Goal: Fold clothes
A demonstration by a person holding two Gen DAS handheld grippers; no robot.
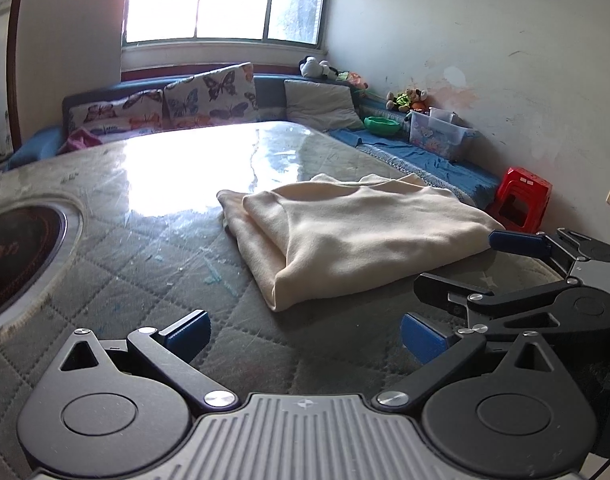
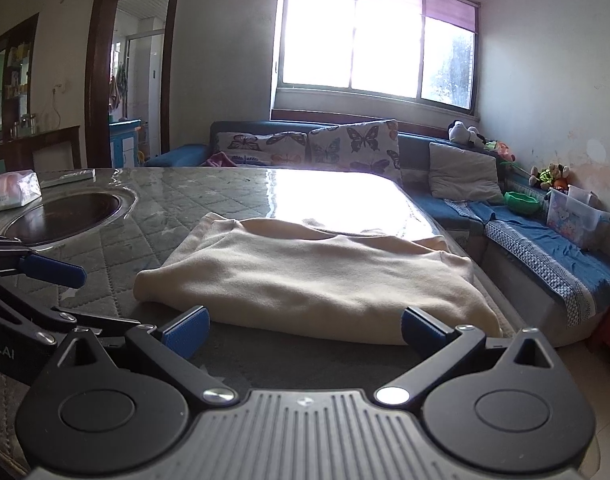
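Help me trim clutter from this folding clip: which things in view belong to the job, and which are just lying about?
Belongs to the job:
cream garment, folded on the quilted table cover
left gripper, open
right gripper, open

Just lying about:
tissue pack
butterfly cushions
green bowl
clear storage box
red stool
plush toys

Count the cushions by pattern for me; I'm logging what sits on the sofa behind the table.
Butterfly cushions: 2
Plain grey cushions: 1
Total: 3
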